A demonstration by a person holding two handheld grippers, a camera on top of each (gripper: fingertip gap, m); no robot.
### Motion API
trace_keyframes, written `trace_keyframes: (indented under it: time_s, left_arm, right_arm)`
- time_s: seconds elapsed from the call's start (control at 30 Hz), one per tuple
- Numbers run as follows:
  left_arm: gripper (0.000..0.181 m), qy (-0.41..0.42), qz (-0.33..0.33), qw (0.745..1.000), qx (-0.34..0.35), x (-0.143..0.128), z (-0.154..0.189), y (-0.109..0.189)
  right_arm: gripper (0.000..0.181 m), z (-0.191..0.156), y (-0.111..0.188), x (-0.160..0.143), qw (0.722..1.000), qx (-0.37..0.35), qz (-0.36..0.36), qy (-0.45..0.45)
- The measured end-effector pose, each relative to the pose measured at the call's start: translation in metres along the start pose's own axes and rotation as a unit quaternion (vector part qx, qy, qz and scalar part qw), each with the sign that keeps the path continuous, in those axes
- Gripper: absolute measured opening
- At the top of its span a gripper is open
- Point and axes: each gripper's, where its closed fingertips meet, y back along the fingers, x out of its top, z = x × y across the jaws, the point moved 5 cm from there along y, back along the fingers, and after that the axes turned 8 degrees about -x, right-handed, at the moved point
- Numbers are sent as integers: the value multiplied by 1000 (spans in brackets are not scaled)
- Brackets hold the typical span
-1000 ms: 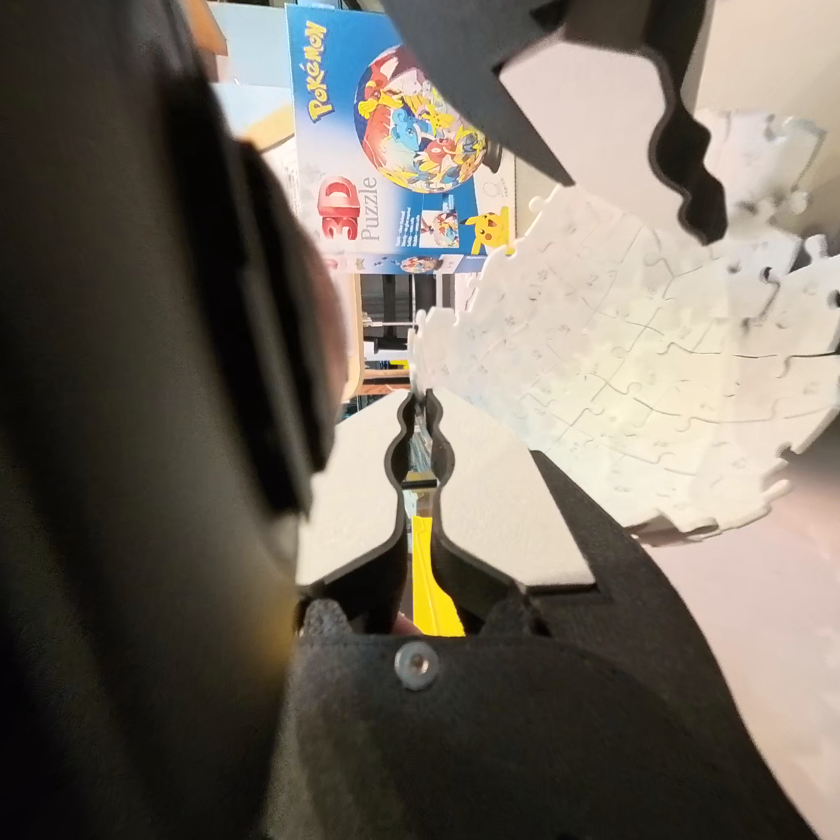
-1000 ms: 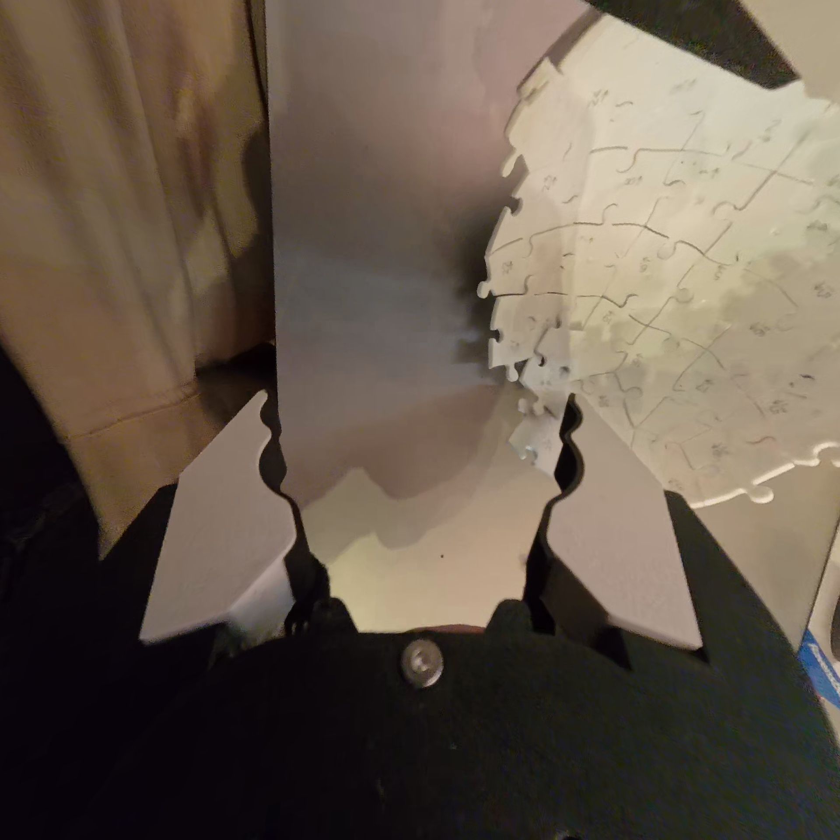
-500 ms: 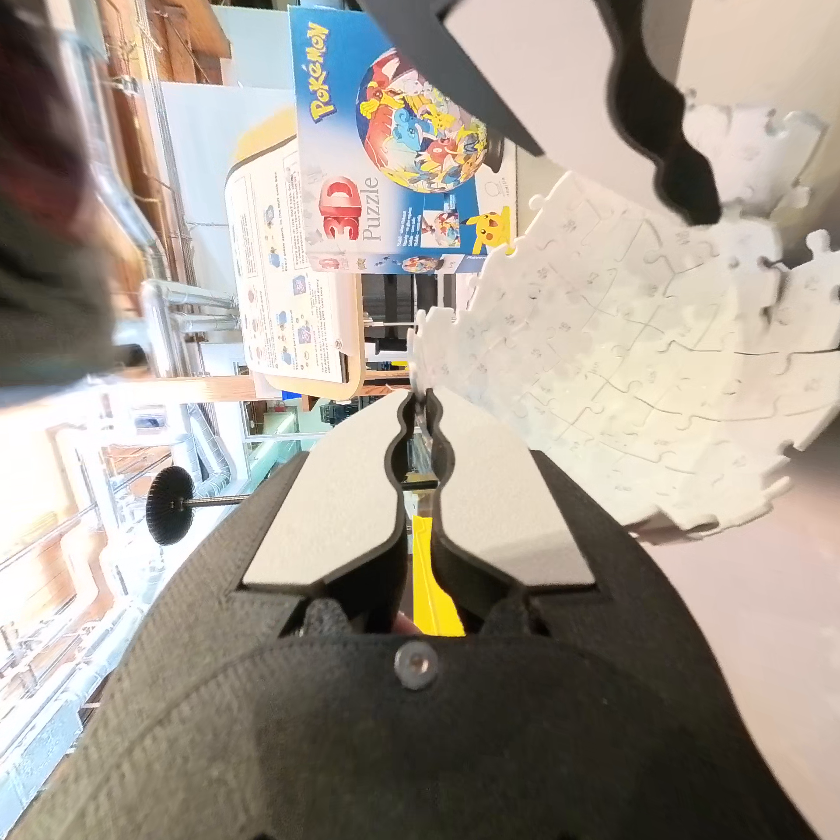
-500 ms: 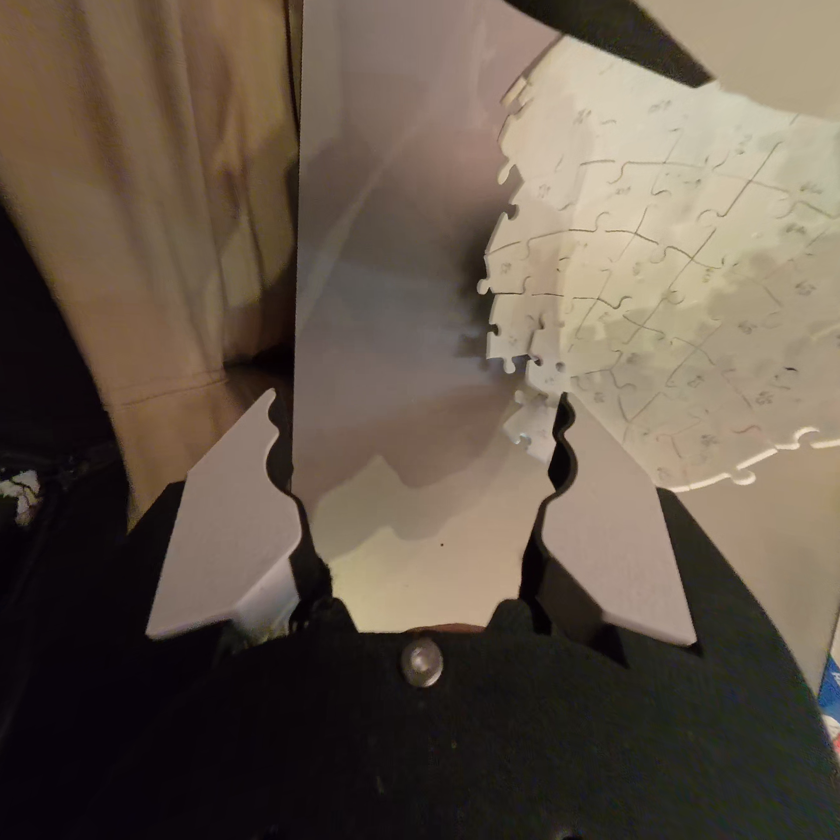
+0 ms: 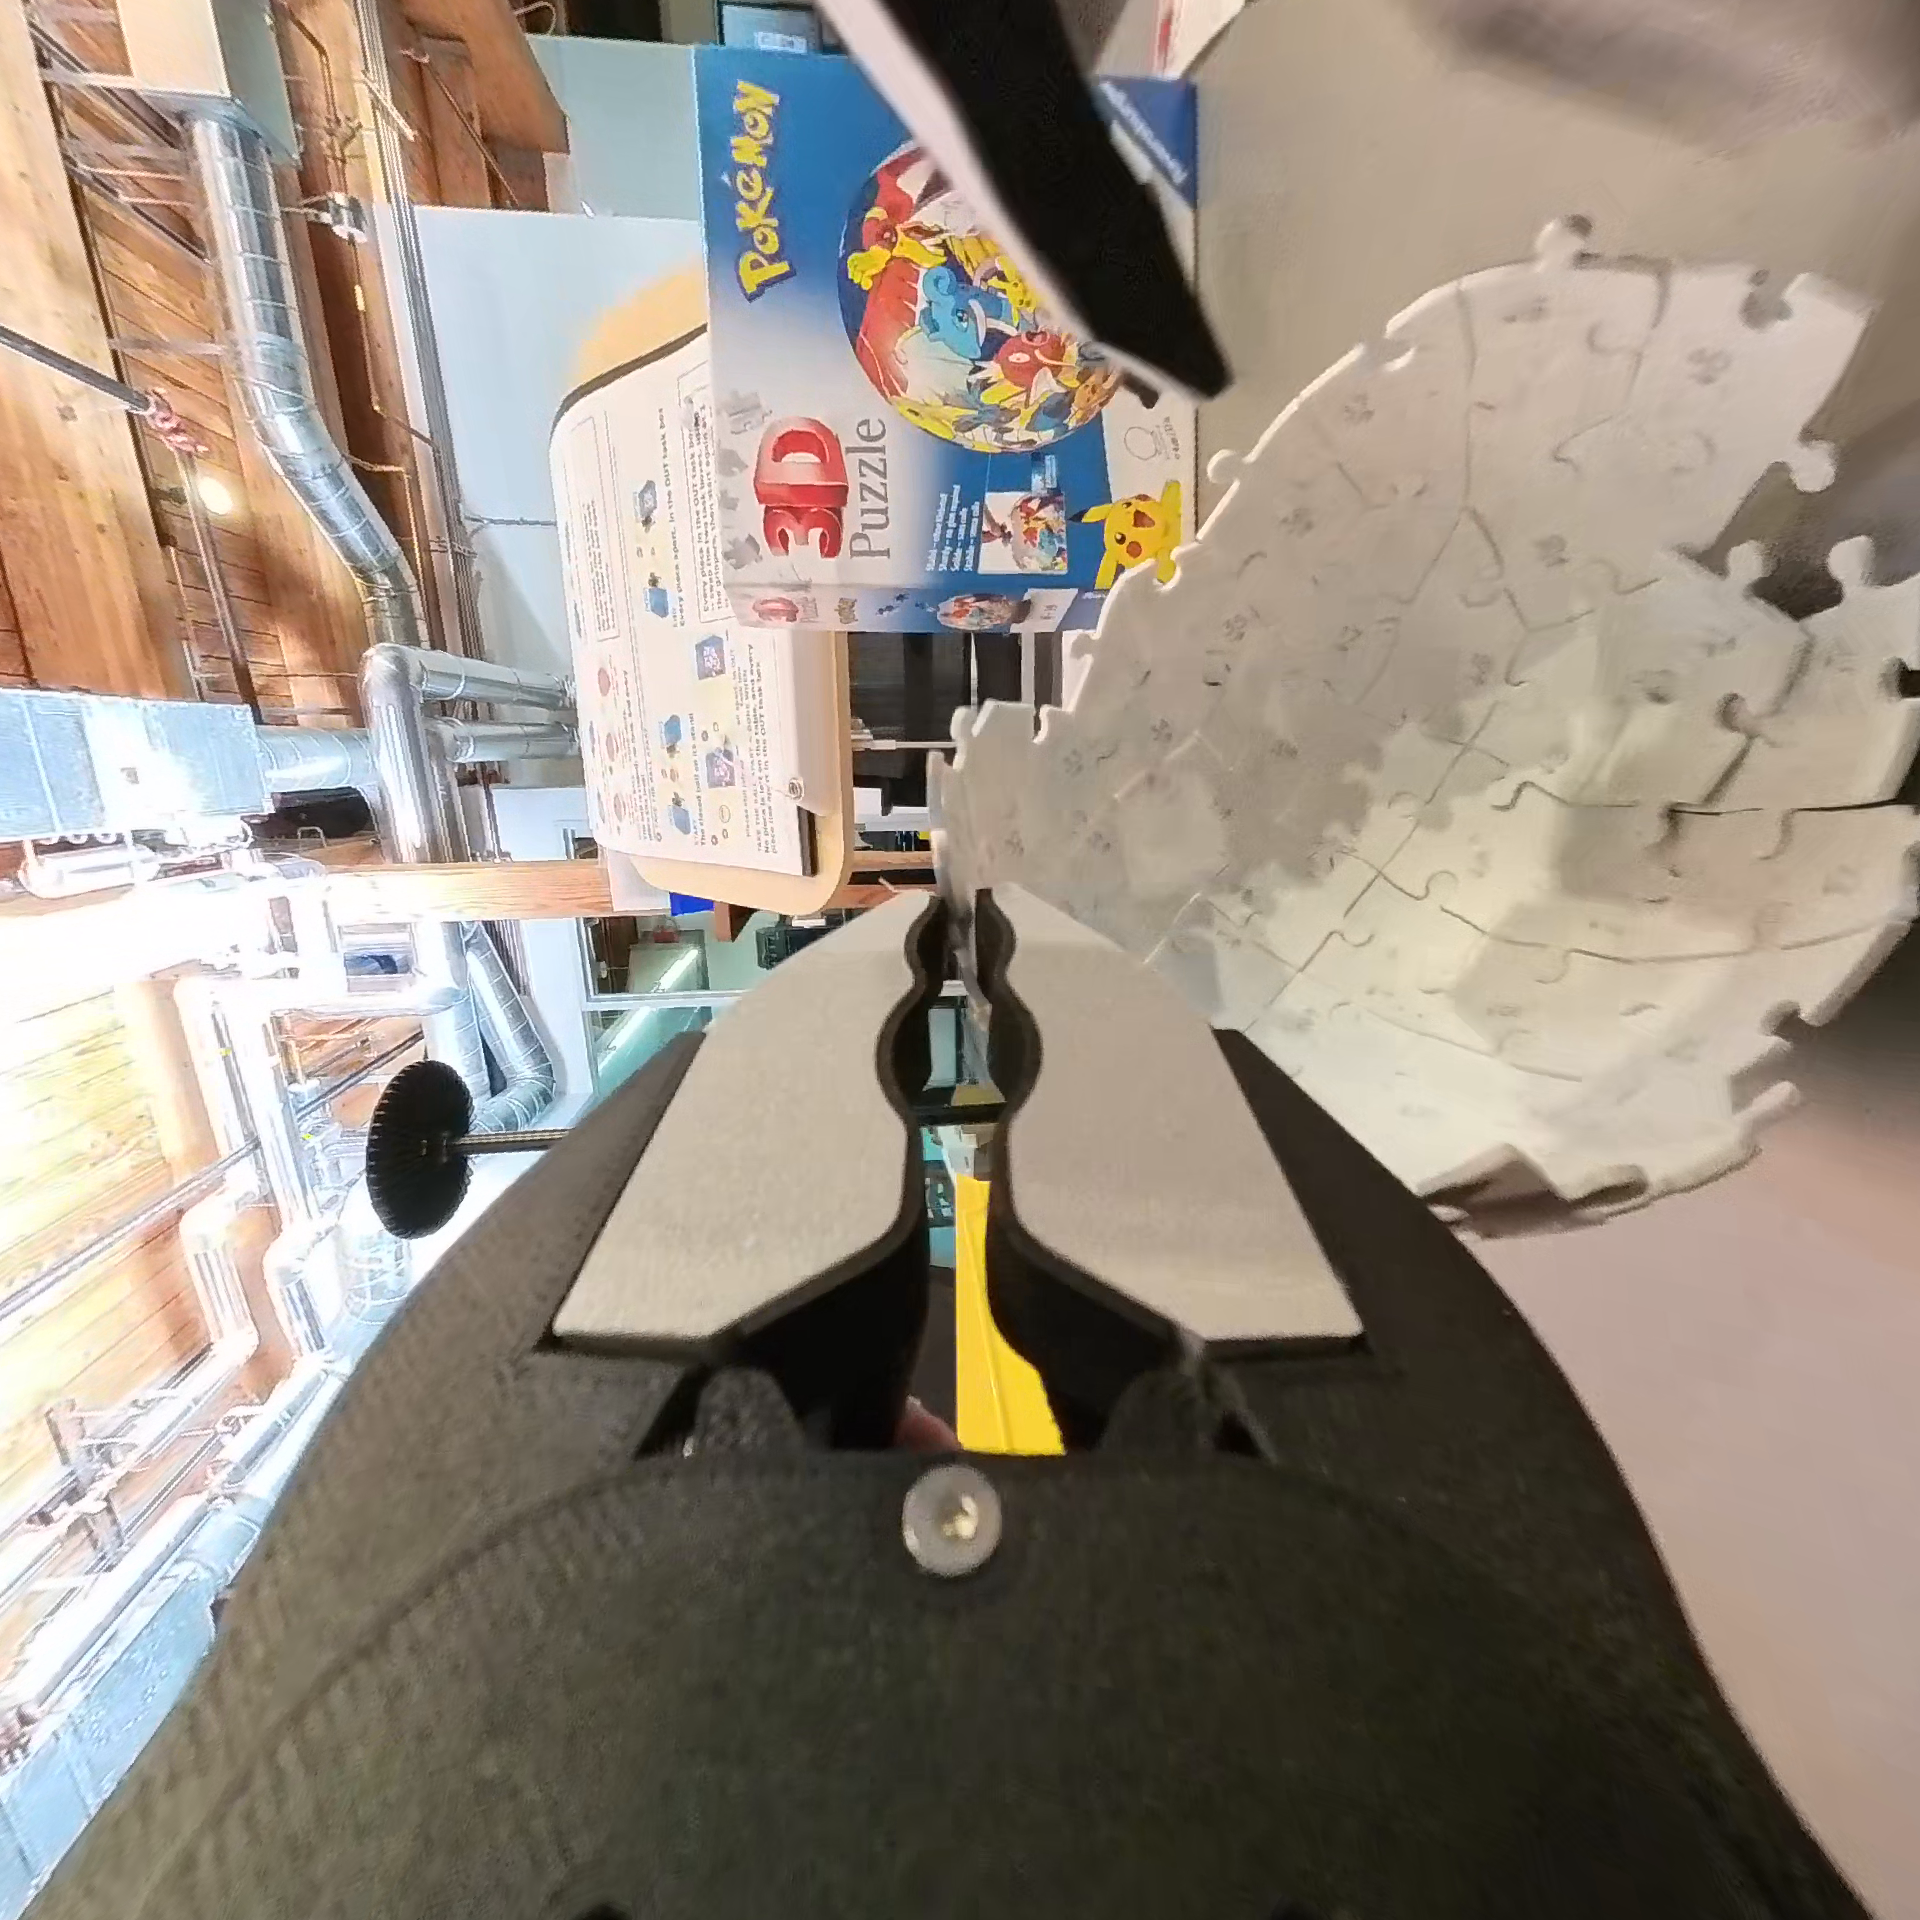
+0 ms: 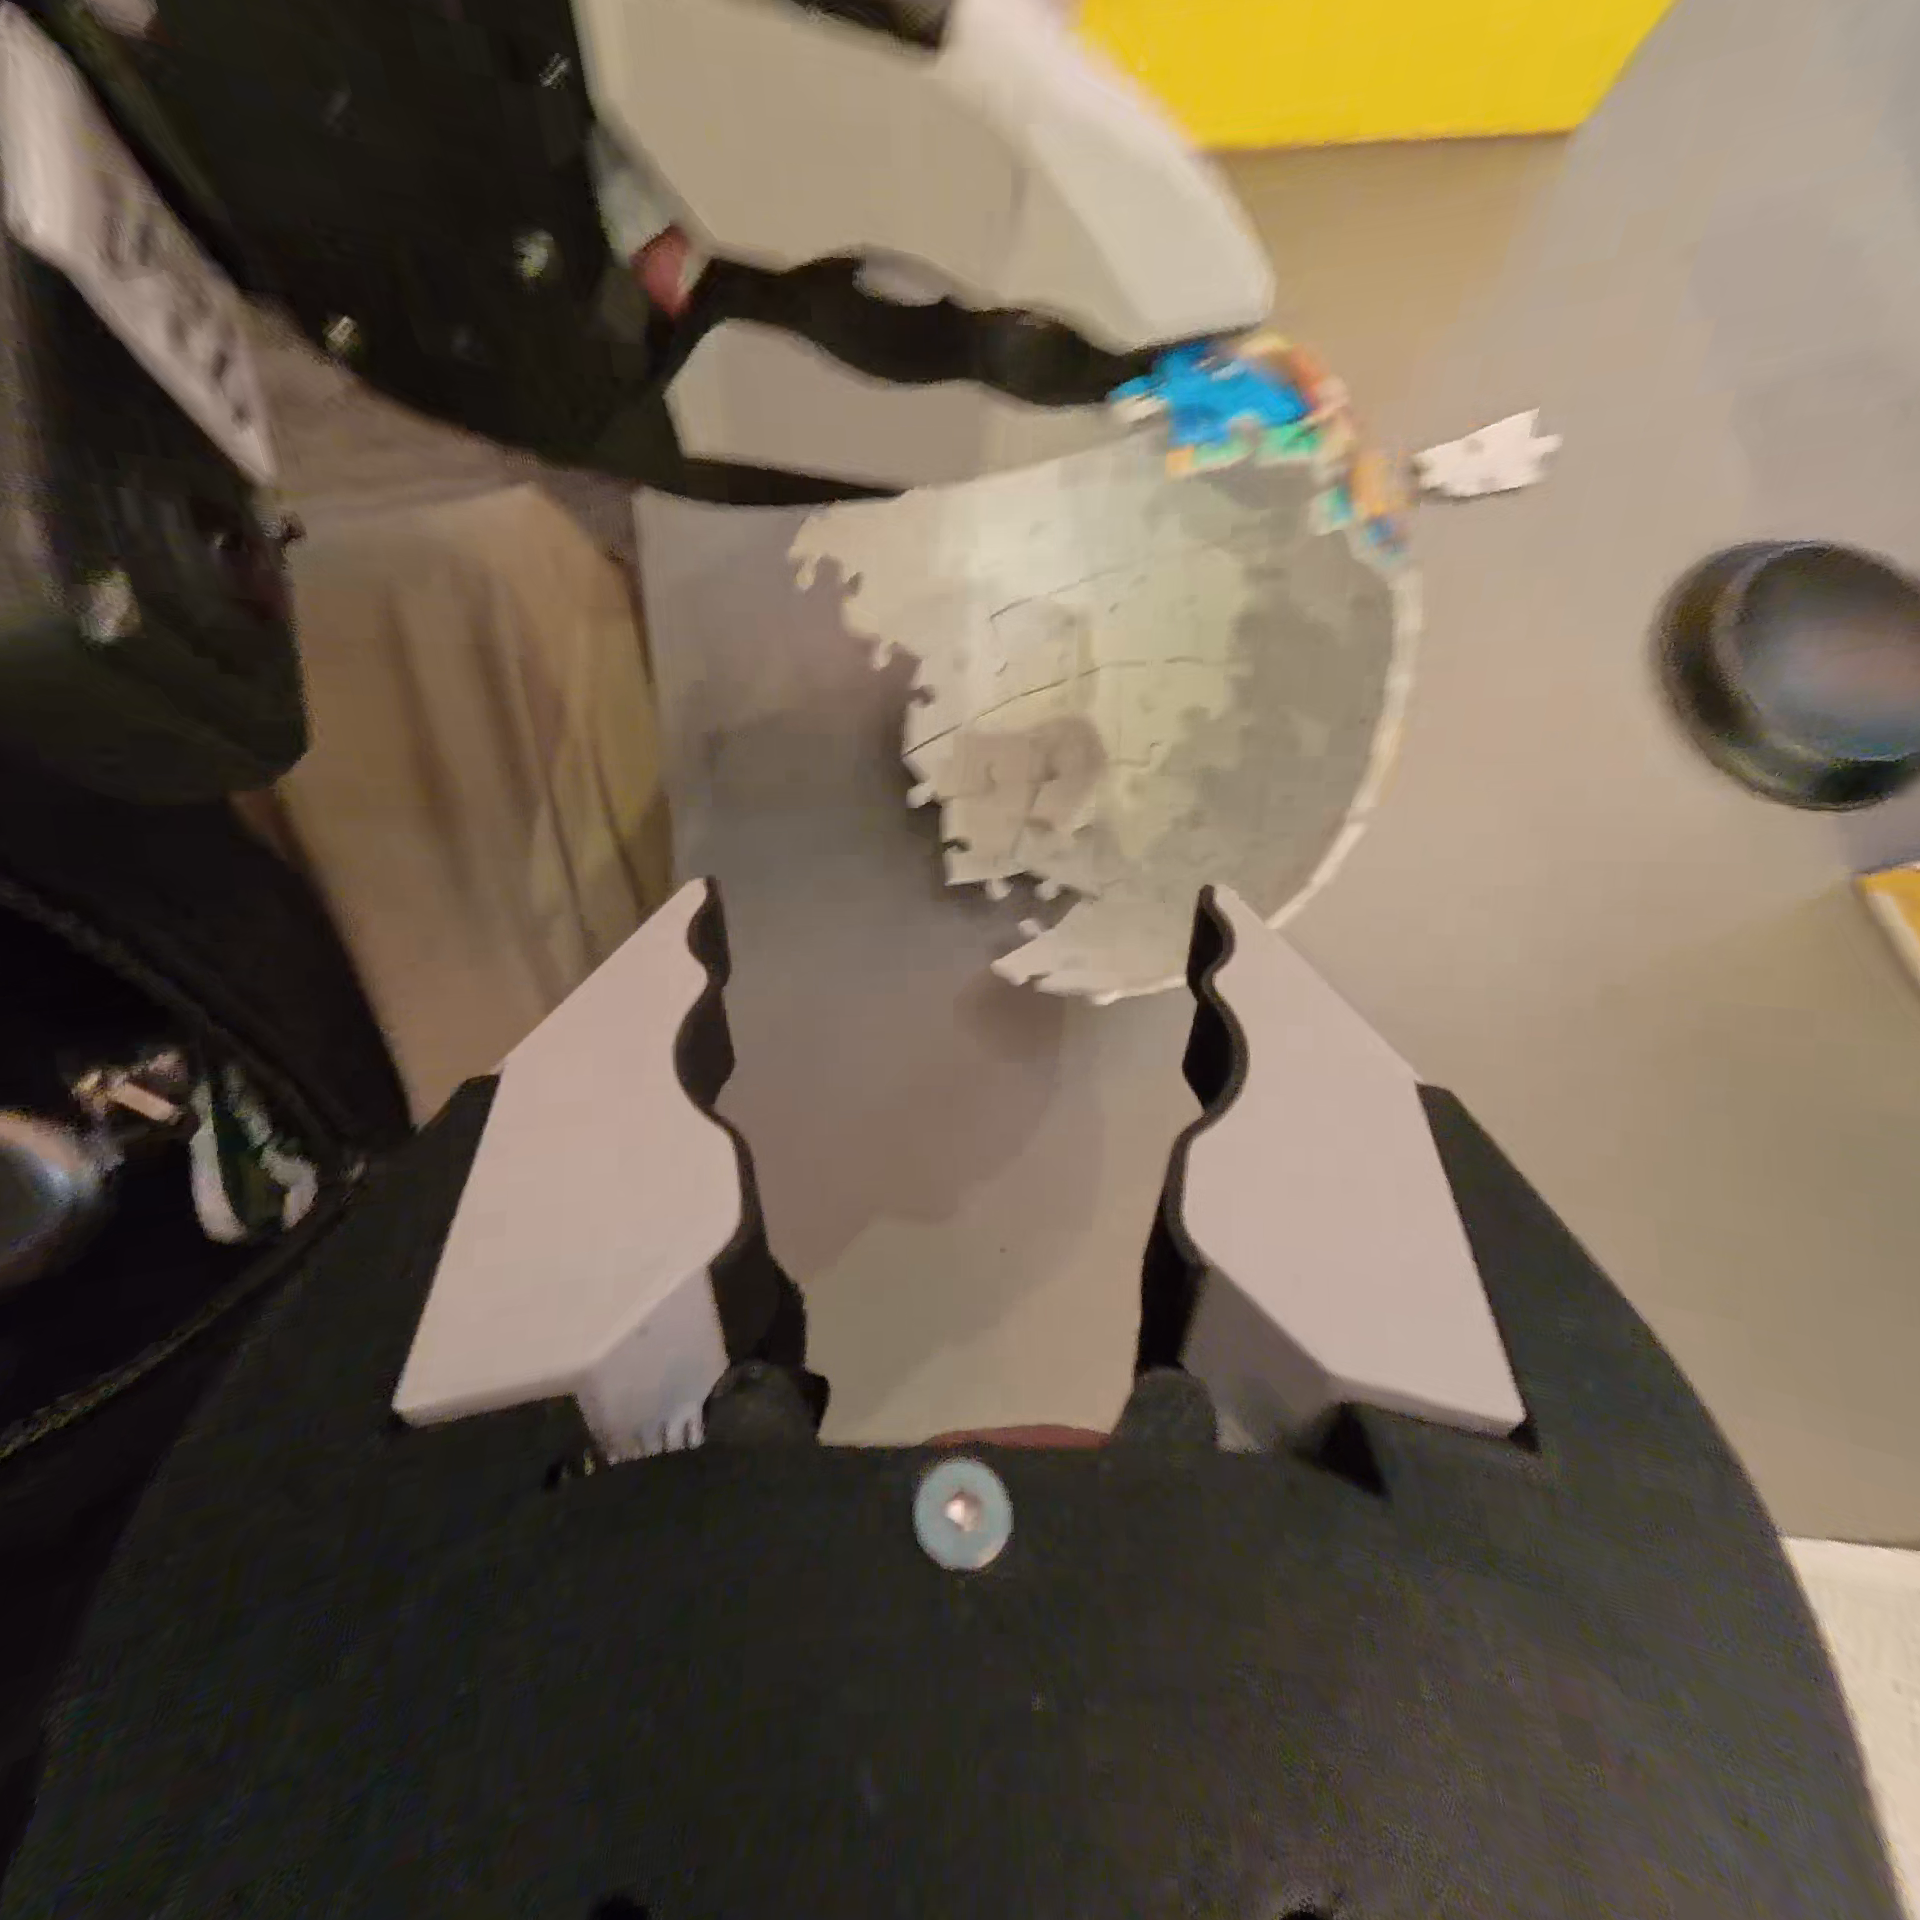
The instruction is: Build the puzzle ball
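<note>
The partly built puzzle ball (image 5: pixel 1455 779) is an open white shell of joined pieces, seen from its inside. My left gripper (image 5: pixel 961 920) is shut on the shell's rim and holds it tilted over the grey table. In the right wrist view the shell (image 6: pixel 1122 727) lies ahead, with its coloured outside (image 6: pixel 1247 416) showing at the rim where the left gripper (image 6: pixel 1132 379) pinches it. My right gripper (image 6: pixel 956 904) is open and empty, a short way back from the shell. One of its fingers (image 5: pixel 1091 208) shows at the top of the left wrist view.
A loose white puzzle piece (image 6: pixel 1486 468) lies beyond the shell. A black round ring (image 6: pixel 1797 675) sits on the grey table (image 6: pixel 1558 1039) to the right. The blue puzzle box (image 5: pixel 935 364) and an instruction sheet (image 5: pixel 675 623) stand behind. A person's beige garment (image 6: pixel 468 779) is at the left. One gripper's finger ends stand about 10 cm off the other's. From either gripper's tips it is about 20 cm to the loose white puzzle piece (image 6: pixel 1486 468).
My right gripper has pulled back from the shell, still open; the shell now sits smaller and farther off in its view. My left gripper keeps its hold on the rim.
</note>
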Motion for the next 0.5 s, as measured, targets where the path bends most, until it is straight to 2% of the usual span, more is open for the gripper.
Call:
trace_keyframes:
  time_s: [0.13, 0.27, 0.4, 0.5]
  left_arm:
    - [5, -4, 0, 1000, 3, 2, 0, 2]
    - [5, -7, -2, 1000, 5, 4, 1, 3]
    - [5, -7, -3, 1000, 7, 5, 1, 5]
    - [4, -2, -6, 1000, 6, 5, 1, 5]
  right_arm:
    - [75, 35, -5, 4, 995, -82, 7, -49]
    - [55, 54, -22, 5, 991, -101, -1, -83]
    - [44, 60, -46, 2, 991, -103, -49, -65]
    - [24, 63, -60, 0, 990, -116, -69, -52]
